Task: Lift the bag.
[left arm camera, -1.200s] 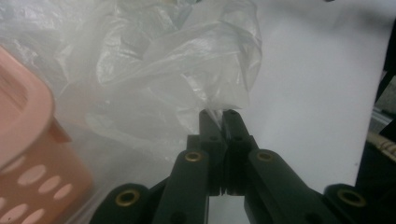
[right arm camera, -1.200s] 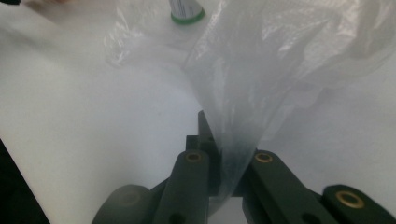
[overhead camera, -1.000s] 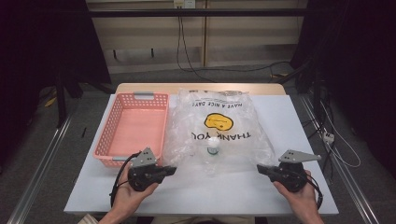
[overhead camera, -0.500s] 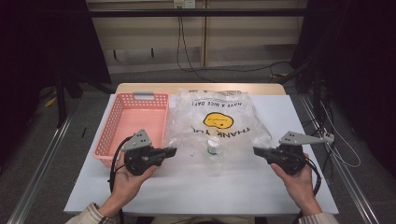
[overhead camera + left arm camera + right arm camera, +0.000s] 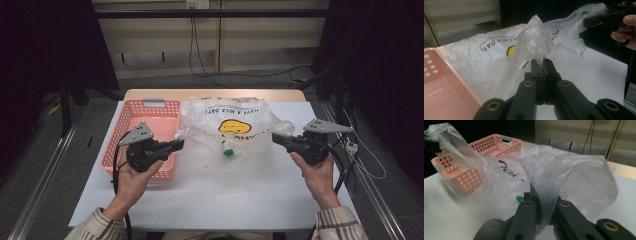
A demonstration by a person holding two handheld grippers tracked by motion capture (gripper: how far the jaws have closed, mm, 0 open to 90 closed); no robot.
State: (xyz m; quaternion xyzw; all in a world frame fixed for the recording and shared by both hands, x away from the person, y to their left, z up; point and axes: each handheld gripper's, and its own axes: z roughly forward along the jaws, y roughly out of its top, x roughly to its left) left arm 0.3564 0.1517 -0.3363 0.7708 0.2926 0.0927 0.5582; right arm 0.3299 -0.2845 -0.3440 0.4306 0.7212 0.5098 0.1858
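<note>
The plastic bag (image 5: 235, 127) lay on the white tabletop (image 5: 225, 195), just beside the pink basket (image 5: 150, 120), and both of its handles were now lifted up off the tabletop. A second before, the two tools had sat lower and nearer to the person. Since then they had moved up and out to the sides, and each one had pulled a handle along with it.

The left tool (image 5: 177, 145) was closed tight on the bag's left handle, and the left gripper view showed the thin plastic bunched up between its black jaws. The right tool (image 5: 276, 138) was closed on the right handle in the same way, with plastic pinched and hanging down.

A small bottle with a green cap (image 5: 228, 148) lay at the near edge of the bag; it was probably inside, but the clear plastic made that hard to tell.

Holding both handles apart like this likely meant the bag's mouth was being stretched open, ready to be lifted or emptied.
</note>
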